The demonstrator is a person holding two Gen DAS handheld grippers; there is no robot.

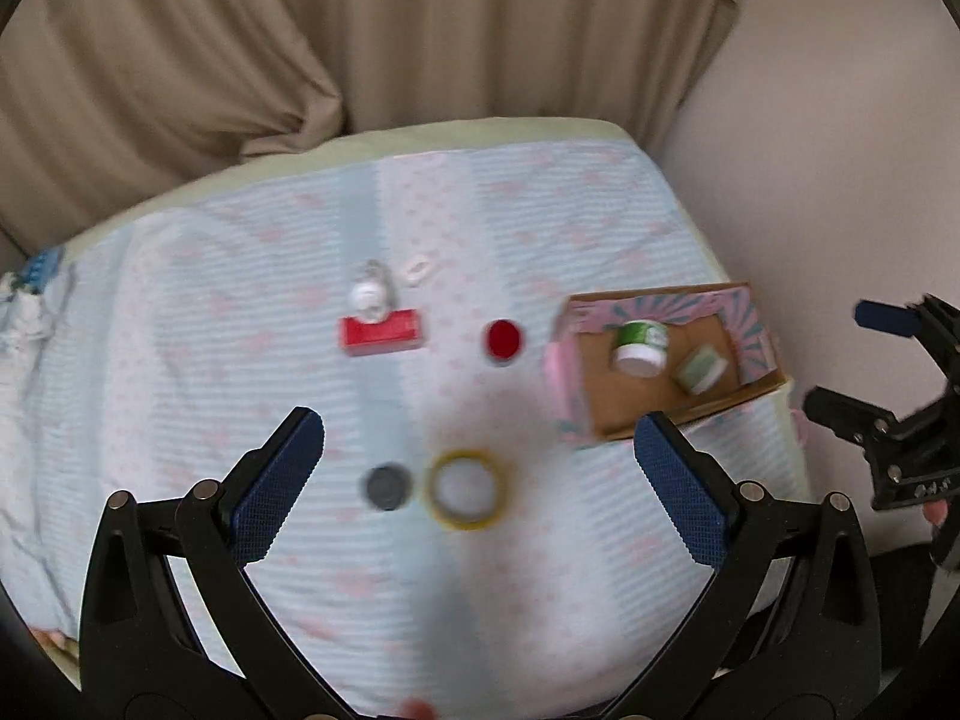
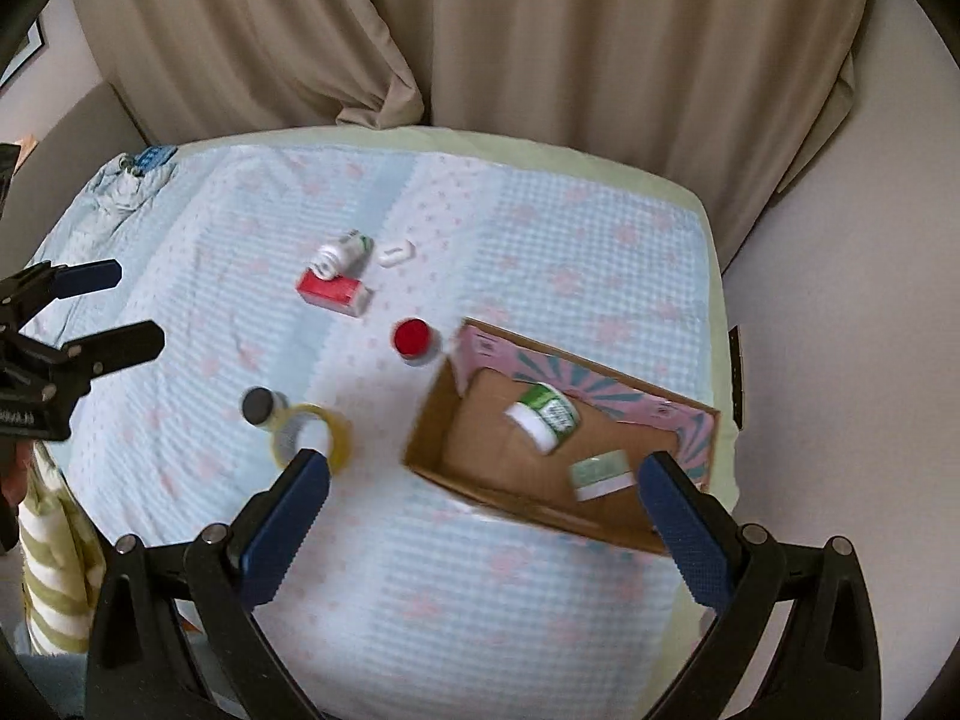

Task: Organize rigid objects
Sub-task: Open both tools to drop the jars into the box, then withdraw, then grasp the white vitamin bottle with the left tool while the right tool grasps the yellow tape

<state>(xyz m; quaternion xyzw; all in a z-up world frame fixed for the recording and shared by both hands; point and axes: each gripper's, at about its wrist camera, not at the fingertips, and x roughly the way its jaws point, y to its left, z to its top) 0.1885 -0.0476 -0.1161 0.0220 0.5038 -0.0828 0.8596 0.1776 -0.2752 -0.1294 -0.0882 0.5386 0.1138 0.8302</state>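
Blue-padded fingers frame both views, and we hold both tongs wide with nothing between them: the left gripper (image 1: 478, 450) hovers over the near middle of the bed (image 1: 180, 360), the right gripper (image 2: 485, 495) over the near edge of the box (image 2: 432, 420).

Just ahead of our left fingers we see a yellow tape ring (image 1: 467, 489) lying flat, with a dark-capped bottle (image 1: 388, 486) touching or just beside it on the left. Farther on stands a red-capped jar (image 1: 503, 339), and to its left a red carton (image 1: 380, 332) with a white bottle (image 1: 367, 297) lying against its far side. A small white case (image 1: 420, 269) sits just beyond that bottle.

The box is open cardboard, pink and teal on its flaps, near the bed's right edge. Inside it lie two things: a green-labelled jar (image 2: 543, 417) on its side, with a white lid, and a pale green tub (image 2: 600, 474) nearer our right gripper. The jar's label carries white writing, but it is too blurred for us to read. We can make out no lettering on the carton or the tape either.

Beige curtains (image 2: 540, 48) hang behind the bed. A checked blue sheet (image 2: 540, 252) with pink marks covers the mattress, and each view shows the other gripper at its side edge.
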